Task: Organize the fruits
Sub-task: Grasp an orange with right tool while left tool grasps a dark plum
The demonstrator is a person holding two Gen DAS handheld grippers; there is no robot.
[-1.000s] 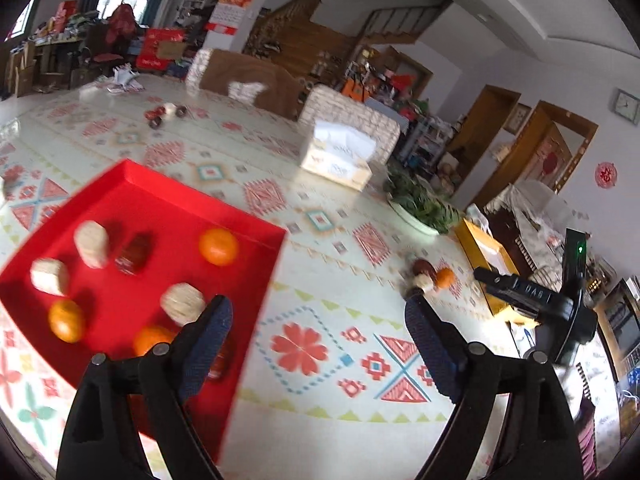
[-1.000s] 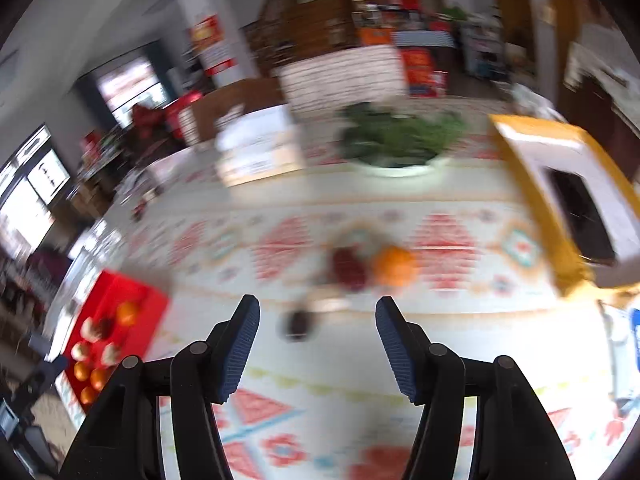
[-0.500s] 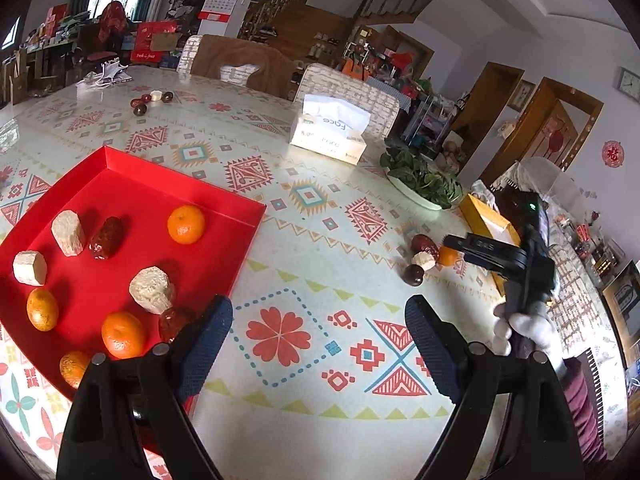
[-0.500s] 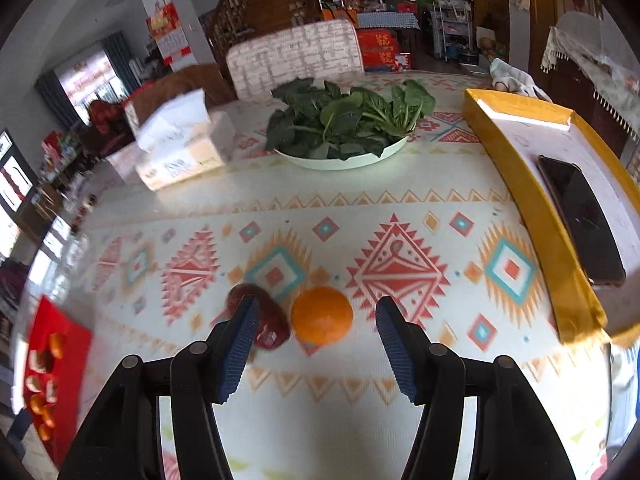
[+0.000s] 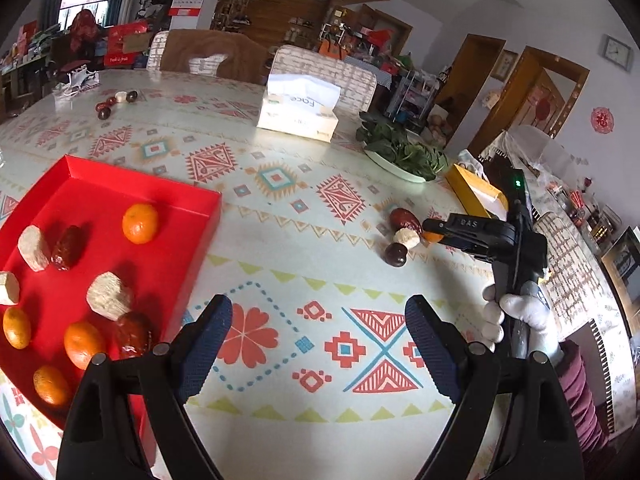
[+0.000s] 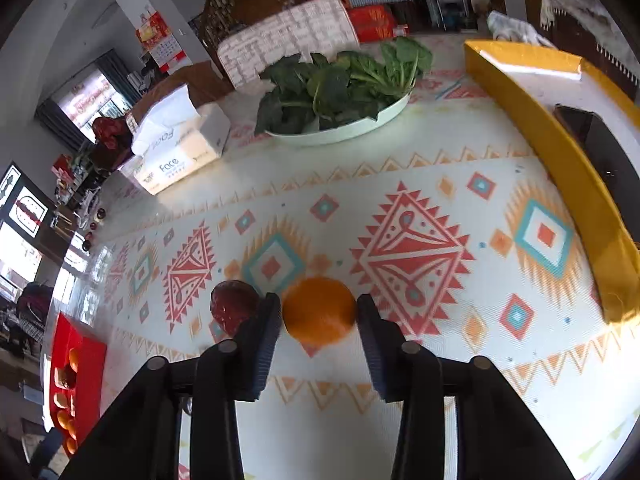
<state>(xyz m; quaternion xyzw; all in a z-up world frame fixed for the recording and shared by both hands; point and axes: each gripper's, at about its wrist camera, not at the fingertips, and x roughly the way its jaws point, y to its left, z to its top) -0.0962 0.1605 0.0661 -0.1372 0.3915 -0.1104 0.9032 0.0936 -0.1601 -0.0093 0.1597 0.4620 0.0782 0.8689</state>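
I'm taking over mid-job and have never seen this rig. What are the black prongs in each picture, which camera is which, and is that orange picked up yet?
No robot: a person holds two hand grippers, each with a fisheye camera looking along its fingers. The left gripper is open over the patterned table, beside the red tray of oranges, dates and pale chunks. Its view shows the gloved right hand. The right gripper straddles the orange on the table, fingers close beside it; whether they grip is unclear. A red date lies left.

Left claw agape over patterned tablecloth; red tray of oranges alongside
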